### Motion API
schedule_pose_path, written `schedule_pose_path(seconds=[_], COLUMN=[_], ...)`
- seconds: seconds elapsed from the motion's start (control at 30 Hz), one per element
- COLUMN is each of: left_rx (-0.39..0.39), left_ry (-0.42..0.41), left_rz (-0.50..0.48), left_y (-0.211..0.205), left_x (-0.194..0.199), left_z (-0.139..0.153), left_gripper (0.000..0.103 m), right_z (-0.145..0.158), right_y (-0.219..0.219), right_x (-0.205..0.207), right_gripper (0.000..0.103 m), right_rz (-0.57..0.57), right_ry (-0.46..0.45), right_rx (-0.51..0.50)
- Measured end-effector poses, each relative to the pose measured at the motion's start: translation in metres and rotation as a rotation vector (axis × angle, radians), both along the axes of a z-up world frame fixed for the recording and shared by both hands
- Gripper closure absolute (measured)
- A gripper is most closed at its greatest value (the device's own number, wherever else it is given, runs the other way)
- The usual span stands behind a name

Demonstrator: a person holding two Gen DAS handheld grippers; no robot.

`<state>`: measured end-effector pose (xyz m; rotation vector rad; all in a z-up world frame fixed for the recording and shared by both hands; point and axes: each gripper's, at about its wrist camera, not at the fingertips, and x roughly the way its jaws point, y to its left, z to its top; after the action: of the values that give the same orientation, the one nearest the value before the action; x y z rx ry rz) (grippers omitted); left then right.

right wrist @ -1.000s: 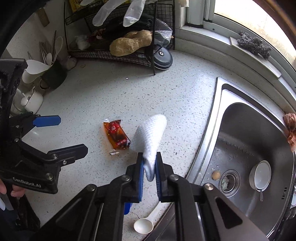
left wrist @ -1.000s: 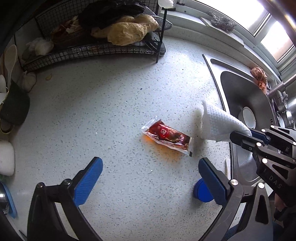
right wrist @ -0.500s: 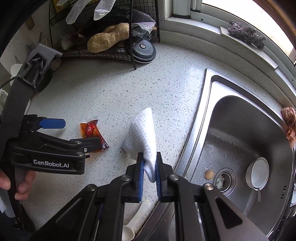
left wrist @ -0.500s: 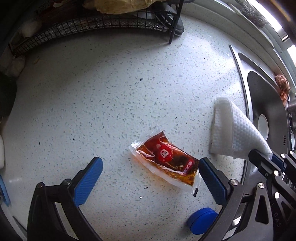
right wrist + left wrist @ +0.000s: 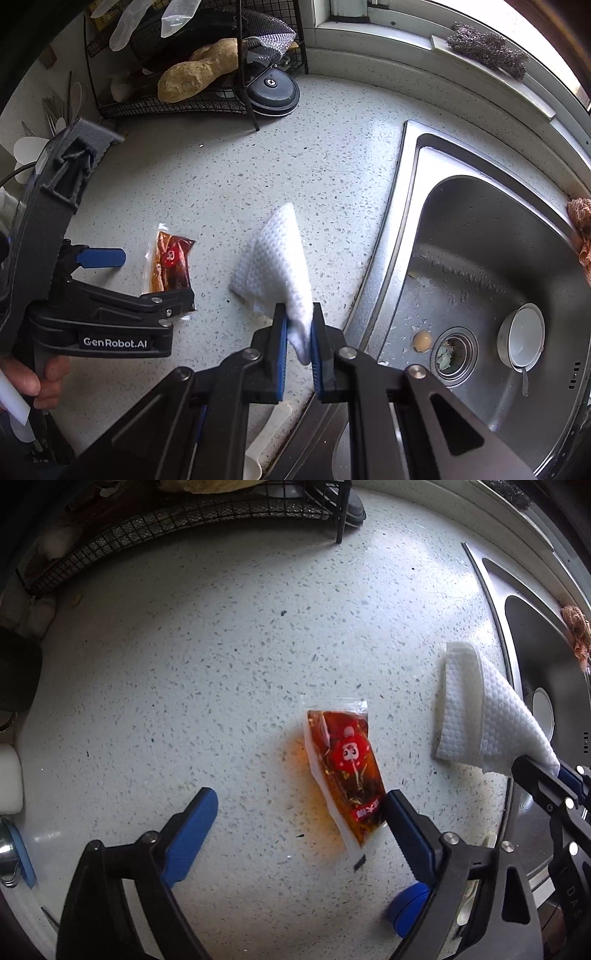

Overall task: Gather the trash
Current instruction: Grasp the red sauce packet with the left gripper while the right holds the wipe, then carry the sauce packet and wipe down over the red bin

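Observation:
A clear sauce packet [image 5: 343,771] with red-brown liquid and a red label lies flat on the speckled white counter, with an orange smear around it. It also shows in the right wrist view [image 5: 170,263]. My left gripper [image 5: 301,805] is open and low over the counter, its right finger beside the packet's near end. My right gripper [image 5: 298,321] is shut on a folded white paper towel [image 5: 277,262], whose free end rests on the counter right of the packet. The towel also shows in the left wrist view [image 5: 480,716].
A steel sink [image 5: 480,236] with a small bowl [image 5: 524,336] and a drain lies to the right. A black wire rack [image 5: 177,103] holding a yellow cloth stands at the back. A white plastic spoon [image 5: 266,439] lies at the counter's near edge.
My left gripper has come closer to the packet, which now sits between its fingers near the right one. My right gripper with the towel has shifted slightly right, toward the sink.

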<state>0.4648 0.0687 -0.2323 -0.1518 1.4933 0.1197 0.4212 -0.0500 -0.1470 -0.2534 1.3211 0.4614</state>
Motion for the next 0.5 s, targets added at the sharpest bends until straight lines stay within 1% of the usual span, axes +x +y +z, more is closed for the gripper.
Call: schedule_pose_path(seconds=[0.03, 0.07, 0.1, 0.13, 0.17, 0.2, 0.23, 0.37, 0.4, 0.5], left_rx=[0.0, 0.0, 0.001, -0.001, -0.018, -0.048, -0.07, -0.101, -0.103, -0.11], left_ry=[-0.008, -0.016, -0.032, -0.047, -0.056, -0.059, -0.061, -0.102, -0.118, -0.172], left_rz=[0.004, 0.01, 0.009, 0.011, 0.019, 0.02, 0.014, -0.014, -0.024, -0.055], left_y=[-0.001, -0.002, -0.003, -0.004, -0.004, -0.004, -0.005, -0.01, -0.006, -0.016], left_x=[-0.003, -0.005, -0.008, -0.01, -0.012, -0.013, -0.014, -0.028, -0.041, -0.053], left_z=[0.002, 0.004, 0.008, 0.01, 0.012, 0.012, 0.011, 0.016, 0.017, 0.035], left_gripper=[0.03, 0.035, 0.051, 0.071, 0.081, 0.094, 0.095, 0.099, 0.1, 0.1], right_z=[0.001, 0.001, 0.002, 0.003, 0.004, 0.005, 0.007, 0.015, 0.017, 0.025], right_y=[0.0, 0.0, 0.0, 0.001, 0.001, 0.002, 0.002, 0.003, 0.003, 0.004], right_x=[-0.001, -0.004, -0.005, -0.006, -0.008, -0.01, -0.012, -0.02, -0.021, -0.029], right_gripper=[0.093, 0.093, 0.093, 0.093, 0.093, 0.093, 0.093, 0.093, 0.093, 0.093], right_rz=[0.001, 0.001, 0.002, 0.003, 0.004, 0.003, 0.001, 0.005, 0.009, -0.002], right_ry=[-0.001, 0.0, 0.0, -0.001, -0.003, -0.004, -0.005, -0.024, -0.031, -0.048], right_rx=[0.001, 0.003, 0.007, 0.009, 0.011, 0.013, 0.016, 0.015, 0.013, 0.005])
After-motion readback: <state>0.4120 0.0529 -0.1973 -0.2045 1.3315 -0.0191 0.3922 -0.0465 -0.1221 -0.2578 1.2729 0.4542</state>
